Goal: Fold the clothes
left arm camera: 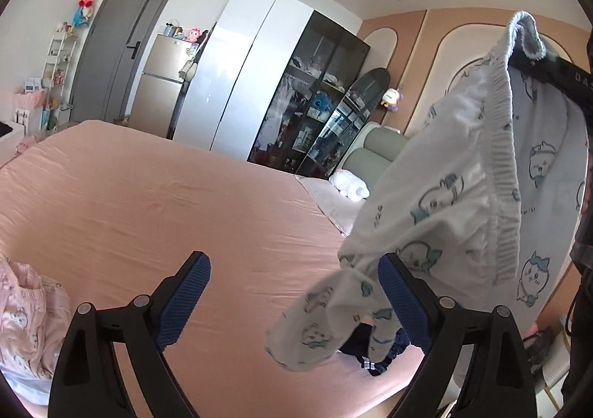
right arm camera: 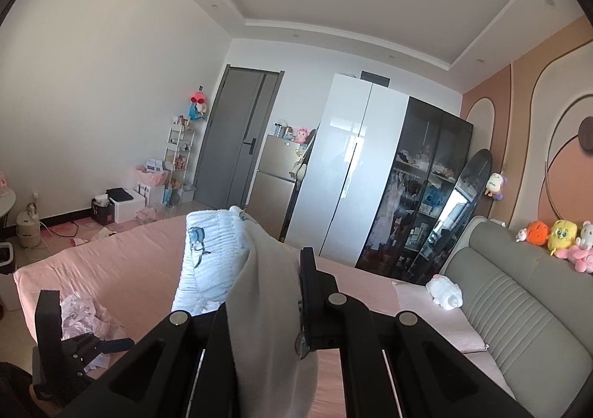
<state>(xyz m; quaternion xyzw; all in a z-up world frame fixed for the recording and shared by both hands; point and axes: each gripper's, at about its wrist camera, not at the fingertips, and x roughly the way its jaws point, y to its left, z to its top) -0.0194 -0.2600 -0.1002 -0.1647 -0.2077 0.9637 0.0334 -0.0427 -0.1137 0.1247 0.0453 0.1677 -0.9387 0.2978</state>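
Left wrist view: my left claw (left arm camera: 294, 292) gapes wide over the pink bedsheet (left arm camera: 148, 195), the white cartoon-print cotton pyjama bottoms (left arm camera: 444, 188) dangling beside its right finger. Right wrist view: my right claw (right arm camera: 267, 292) is clamped on their waistband, straight ahead.
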